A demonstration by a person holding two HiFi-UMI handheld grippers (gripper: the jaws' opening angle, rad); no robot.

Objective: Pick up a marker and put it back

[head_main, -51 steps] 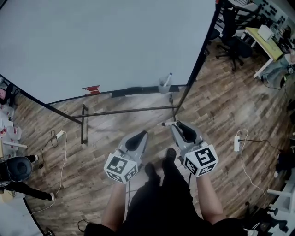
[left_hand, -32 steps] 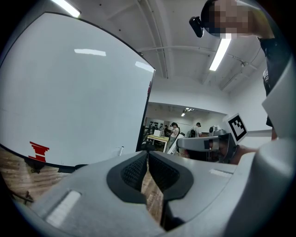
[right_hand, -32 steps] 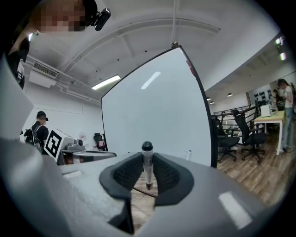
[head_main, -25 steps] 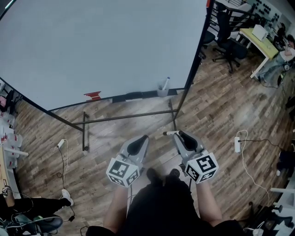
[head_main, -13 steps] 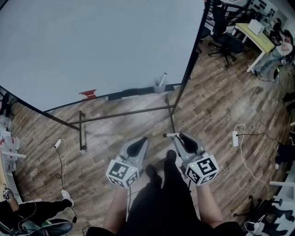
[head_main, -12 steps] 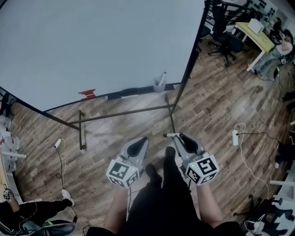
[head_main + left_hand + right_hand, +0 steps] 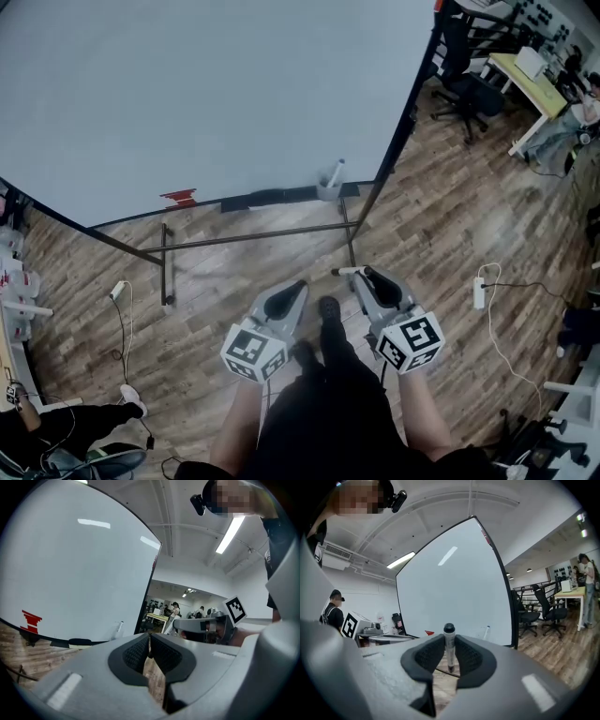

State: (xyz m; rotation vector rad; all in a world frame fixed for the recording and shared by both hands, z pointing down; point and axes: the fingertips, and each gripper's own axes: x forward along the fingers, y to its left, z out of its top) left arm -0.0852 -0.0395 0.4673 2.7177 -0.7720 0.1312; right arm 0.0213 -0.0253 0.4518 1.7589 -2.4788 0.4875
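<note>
My right gripper [image 7: 367, 274] is shut on a white marker with a black cap [image 7: 345, 271], which sticks out to the left of its jaws. In the right gripper view that marker [image 7: 449, 648] stands upright between the pads. Beside it, my left gripper [image 7: 292, 287] is shut with nothing in it, and its pads [image 7: 138, 652] meet. Both are held low over the wooden floor, some way short of the whiteboard [image 7: 206, 84]. A cup [image 7: 328, 191] on the board's tray holds another marker [image 7: 337, 170]; the cup [image 7: 486, 633] also shows small in the right gripper view.
A red mark [image 7: 183, 198] and a dark eraser [image 7: 272, 196] sit at the board's lower edge. The stand's crossbar [image 7: 253, 234] runs low ahead of me. A power strip [image 7: 480, 292] with cable lies on the right. Office chairs [image 7: 469, 94] and a yellow desk [image 7: 530, 80] stand beyond.
A shoe has stepped forward between the two grippers. Both grippers keep their grip and spacing, a little lower. The board's right edge has shifted right in the view.
</note>
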